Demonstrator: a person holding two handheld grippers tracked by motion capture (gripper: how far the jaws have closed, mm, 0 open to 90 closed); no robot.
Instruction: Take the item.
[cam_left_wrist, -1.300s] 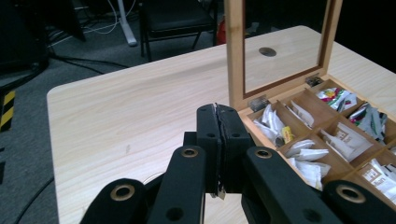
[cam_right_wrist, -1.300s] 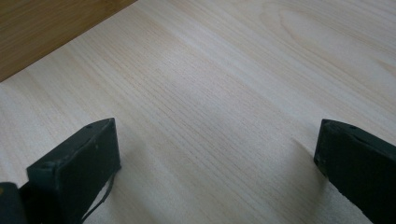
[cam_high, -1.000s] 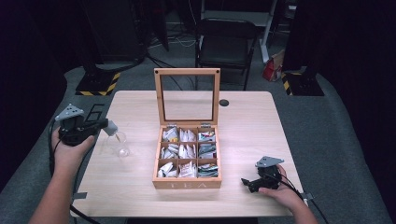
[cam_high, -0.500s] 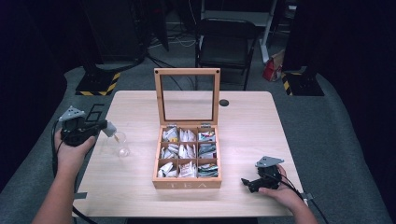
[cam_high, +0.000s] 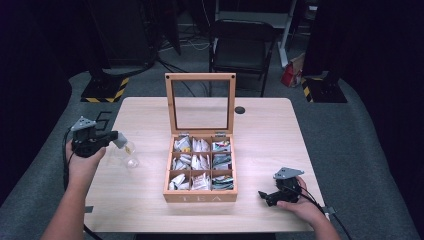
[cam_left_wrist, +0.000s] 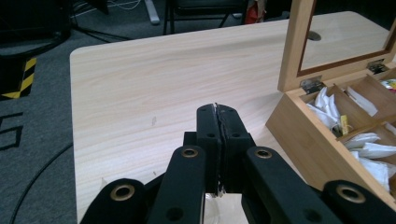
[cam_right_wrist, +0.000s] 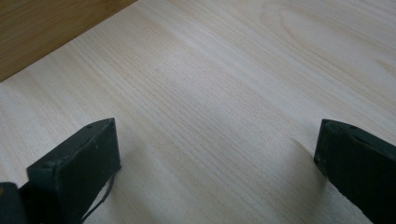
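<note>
While the tea box (cam_high: 201, 165) sits open at the middle of the table (cam_high: 260, 125), lid upright, the left gripper (cam_high: 114, 138) hovers well to the left of it, jaws pressed together on a thin white packet, probably a tea bag (cam_high: 123, 145). A clear glass (cam_high: 131, 161) seems to stand just below that packet, between gripper and box, though it is faint. To the right of the box, near its front corner, the right gripper (cam_high: 265, 196) rests low over bare wood with jaws spread wide, holding nothing. My worry is the bag: only its edge is pinched, so it could slip free, or swing and tip the glass.
</note>
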